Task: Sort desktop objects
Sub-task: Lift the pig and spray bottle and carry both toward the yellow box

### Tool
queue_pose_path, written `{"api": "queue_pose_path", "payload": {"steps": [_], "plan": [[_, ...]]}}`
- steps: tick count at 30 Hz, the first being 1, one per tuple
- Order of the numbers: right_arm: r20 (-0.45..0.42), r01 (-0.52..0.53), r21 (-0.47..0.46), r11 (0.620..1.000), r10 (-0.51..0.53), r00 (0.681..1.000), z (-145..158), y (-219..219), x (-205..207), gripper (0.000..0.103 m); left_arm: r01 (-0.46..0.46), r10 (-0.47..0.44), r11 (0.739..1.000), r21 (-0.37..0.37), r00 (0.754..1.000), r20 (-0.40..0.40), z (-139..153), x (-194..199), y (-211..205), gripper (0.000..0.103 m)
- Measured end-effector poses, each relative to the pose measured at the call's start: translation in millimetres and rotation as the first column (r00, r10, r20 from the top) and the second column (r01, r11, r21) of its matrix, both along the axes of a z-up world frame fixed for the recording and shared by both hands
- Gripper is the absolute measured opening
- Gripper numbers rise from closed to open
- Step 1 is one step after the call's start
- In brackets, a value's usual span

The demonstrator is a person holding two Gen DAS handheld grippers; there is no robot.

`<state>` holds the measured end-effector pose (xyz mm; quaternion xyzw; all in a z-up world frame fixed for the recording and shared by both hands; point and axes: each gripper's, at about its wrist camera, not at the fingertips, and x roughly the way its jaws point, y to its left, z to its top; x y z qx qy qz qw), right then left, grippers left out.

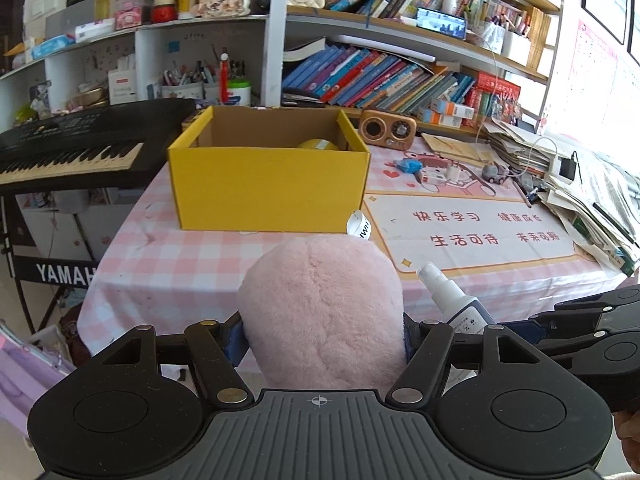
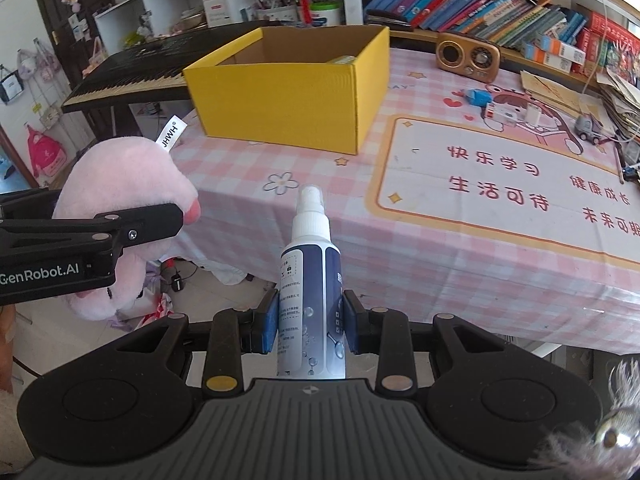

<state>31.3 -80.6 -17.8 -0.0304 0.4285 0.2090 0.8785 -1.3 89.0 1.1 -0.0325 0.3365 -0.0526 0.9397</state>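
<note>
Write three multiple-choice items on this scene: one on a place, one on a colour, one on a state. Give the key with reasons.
1. Where does the small wooden radio stand?
A. inside the box
B. on the table, to the right of the box, near the books
C. on the keyboard

2. What colour is the outside of the cardboard box?
A. yellow
B. blue
C. white

3. What is the right gripper doing?
A. open, holding nothing
B. shut on the plush toy
C. shut on the spray bottle

Key:
1 B, the radio sits on the checked cloth of the table beyond the box's right corner.
2 A, its walls are plain yellow.
3 C, the blue pads clamp the spray bottle on both sides, while the left gripper holds the pink plush toy.
</note>
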Motion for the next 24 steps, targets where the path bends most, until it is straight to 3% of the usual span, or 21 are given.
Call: {"api": "queue_pose_path", "payload": {"steps": [10, 24], "plan": [[0.010, -0.066, -0.009, 0.998, 0.066, 0.998, 3, 21, -2, 0.030, -0.054, 0.054, 0.999, -0.008, 0.999, 0.004, 0, -11, 18, 0.068], [0.010, -0.088, -0.008, 0.996, 0.088, 0.996, 3, 36, 4, 0.030, -0.063, 0.063, 0.998, -0.005, 0.998, 0.002, 0, -8, 29, 0.068]]}}
